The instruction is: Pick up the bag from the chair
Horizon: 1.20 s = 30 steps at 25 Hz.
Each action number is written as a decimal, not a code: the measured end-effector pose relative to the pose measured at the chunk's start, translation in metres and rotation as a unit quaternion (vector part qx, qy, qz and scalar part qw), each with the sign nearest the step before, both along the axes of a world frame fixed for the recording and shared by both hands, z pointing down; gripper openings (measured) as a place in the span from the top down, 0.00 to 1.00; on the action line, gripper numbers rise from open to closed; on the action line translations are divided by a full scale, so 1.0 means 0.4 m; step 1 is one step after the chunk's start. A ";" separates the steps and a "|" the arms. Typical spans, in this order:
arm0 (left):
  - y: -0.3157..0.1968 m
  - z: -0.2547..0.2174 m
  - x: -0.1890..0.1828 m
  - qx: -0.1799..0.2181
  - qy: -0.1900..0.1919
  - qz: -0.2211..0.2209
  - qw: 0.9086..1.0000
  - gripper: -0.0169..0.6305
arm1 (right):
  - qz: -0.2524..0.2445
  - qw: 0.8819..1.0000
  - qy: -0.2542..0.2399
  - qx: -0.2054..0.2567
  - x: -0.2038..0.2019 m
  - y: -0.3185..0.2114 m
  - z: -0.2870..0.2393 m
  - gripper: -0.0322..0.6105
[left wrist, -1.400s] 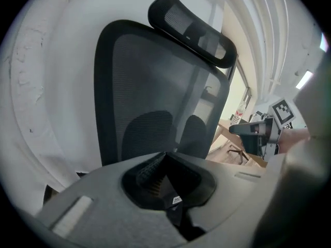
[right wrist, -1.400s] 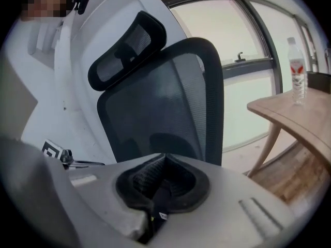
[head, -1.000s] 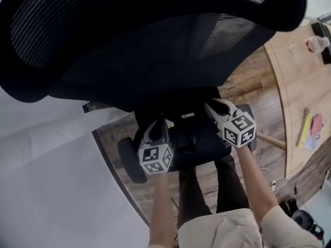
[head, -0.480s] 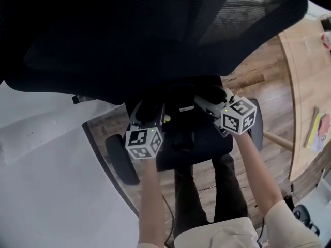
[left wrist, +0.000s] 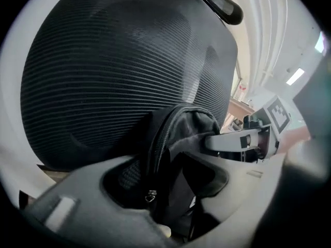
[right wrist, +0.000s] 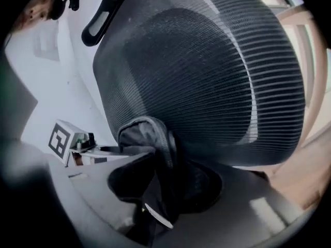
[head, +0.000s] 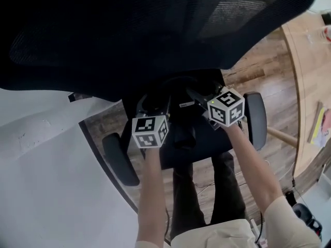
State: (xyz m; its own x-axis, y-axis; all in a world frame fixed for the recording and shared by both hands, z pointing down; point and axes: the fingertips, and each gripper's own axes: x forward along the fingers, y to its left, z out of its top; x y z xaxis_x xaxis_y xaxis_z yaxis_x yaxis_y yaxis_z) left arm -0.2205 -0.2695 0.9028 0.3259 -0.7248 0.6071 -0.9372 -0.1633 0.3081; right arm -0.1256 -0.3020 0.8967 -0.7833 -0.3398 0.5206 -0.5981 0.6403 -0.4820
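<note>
Bag (left wrist: 178,133), black, zippered and crumpled, clamped in left gripper (left wrist: 170,187) and right gripper (right wrist: 160,190), before mesh chair (left wrist: 129,61)

On the head view the chair back (head: 155,35) runs off the top and left edges and covers the rear of the seat (head: 201,151). I can't see either claw's tips there. The bag (head: 182,133) is black on black, and I can't trace its outline. The counter (head: 310,71) is cut by the right edge, and the things on it are too small to name. In the left gripper view the left claw (left wrist: 173,177) is a near blur hiding the bag's bottom. The right claw (right wrist: 165,187) does the same in its view.
</note>
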 end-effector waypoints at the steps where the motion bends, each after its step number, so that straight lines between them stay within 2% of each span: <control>1: 0.004 -0.005 0.005 0.000 -0.004 0.005 1.000 0.67 | -0.002 1.000 0.005 0.012 -0.004 0.009 -0.003 0.75; 3: 0.015 -0.018 0.013 0.008 -0.001 0.009 1.000 0.76 | 0.002 0.999 0.016 0.032 -0.005 0.023 -0.013 0.79; 5: 0.029 -0.038 0.018 0.022 0.002 0.007 1.000 0.79 | 0.008 0.998 0.024 0.049 -0.004 0.038 -0.034 0.81; 11: 0.069 -0.162 0.014 0.055 0.004 -0.005 0.998 0.82 | 0.023 0.995 0.041 0.092 -0.011 0.079 -0.162 0.82; 19: 0.139 -0.427 0.032 0.079 -0.034 -0.015 0.996 0.82 | 0.027 0.992 0.037 0.114 0.006 0.149 -0.427 0.82; 22: 0.124 -0.557 0.039 0.099 -0.014 -0.013 0.995 0.83 | 0.024 0.989 0.025 0.141 0.014 0.143 -0.562 0.82; 25: 0.125 -0.670 0.042 0.093 0.011 -0.024 0.995 0.84 | 0.027 0.989 0.016 0.143 0.021 0.156 -0.677 0.82; 30: 0.139 -0.803 0.061 0.093 0.020 -0.014 0.995 0.84 | 0.045 0.986 0.028 0.157 0.039 0.186 -0.816 0.82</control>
